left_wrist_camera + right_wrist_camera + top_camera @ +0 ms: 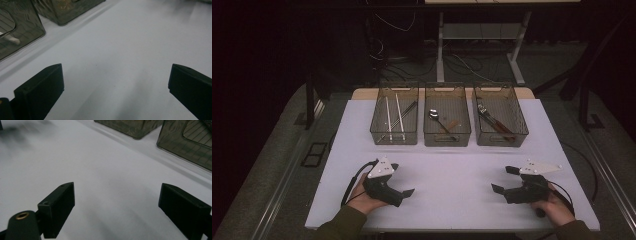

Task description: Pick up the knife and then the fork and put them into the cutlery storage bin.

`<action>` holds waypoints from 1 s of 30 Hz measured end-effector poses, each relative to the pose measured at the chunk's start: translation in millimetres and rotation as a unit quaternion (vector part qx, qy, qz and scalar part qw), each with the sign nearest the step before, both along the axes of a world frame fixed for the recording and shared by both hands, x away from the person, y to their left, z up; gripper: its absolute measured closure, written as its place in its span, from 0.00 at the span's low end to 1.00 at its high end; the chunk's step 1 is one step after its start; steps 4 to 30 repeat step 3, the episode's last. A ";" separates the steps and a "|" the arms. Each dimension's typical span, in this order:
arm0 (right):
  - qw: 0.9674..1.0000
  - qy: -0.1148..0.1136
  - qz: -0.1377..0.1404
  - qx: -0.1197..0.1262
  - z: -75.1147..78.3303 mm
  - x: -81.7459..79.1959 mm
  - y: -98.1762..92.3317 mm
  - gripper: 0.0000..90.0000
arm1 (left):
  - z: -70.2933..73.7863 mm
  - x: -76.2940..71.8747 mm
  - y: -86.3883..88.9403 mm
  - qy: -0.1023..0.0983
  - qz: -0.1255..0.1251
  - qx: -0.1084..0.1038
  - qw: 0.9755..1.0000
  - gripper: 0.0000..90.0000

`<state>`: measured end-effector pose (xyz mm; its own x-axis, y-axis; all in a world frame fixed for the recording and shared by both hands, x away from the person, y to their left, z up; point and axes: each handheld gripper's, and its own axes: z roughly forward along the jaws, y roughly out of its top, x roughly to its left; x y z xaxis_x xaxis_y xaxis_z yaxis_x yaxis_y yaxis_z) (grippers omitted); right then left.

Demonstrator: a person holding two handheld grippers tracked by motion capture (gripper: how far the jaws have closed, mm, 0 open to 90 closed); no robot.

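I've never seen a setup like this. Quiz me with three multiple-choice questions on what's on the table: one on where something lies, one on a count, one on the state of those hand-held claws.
1. Where does the shiny metal spoon lie?
A. in the middle see-through plastic bin
B. on the white tabletop
C. in the left see-through plastic bin

2. How many see-through plastic bins stand in the row?
A. two
B. three
C. five

3. How do the jaws of the left black gripper and the right black gripper stand?
A. both clamped on cutlery
B. one shut, one open
C. both open with nothing between them

Answers: 1 A, the spoon's bowl shows inside the centre bin. 2 B, three bins sit side by side. 3 C, each gripper view shows bare tabletop between spread jaws.
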<state>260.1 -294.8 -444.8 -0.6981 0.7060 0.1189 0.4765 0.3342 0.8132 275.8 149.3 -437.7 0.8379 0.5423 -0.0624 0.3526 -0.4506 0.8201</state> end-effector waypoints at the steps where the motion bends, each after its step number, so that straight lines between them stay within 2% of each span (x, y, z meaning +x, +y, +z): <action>1: 1.000 -0.001 0.000 0.001 0.1 0.0 0.2 0.15 | 0.0 0.0 0.0 0.000 0.000 0.000 1.000 0.00; 30: 1.000 -0.002 -0.001 0.001 0.3 -0.1 0.2 0.15 | 0.1 0.0 -0.1 0.000 0.000 0.000 1.000 0.00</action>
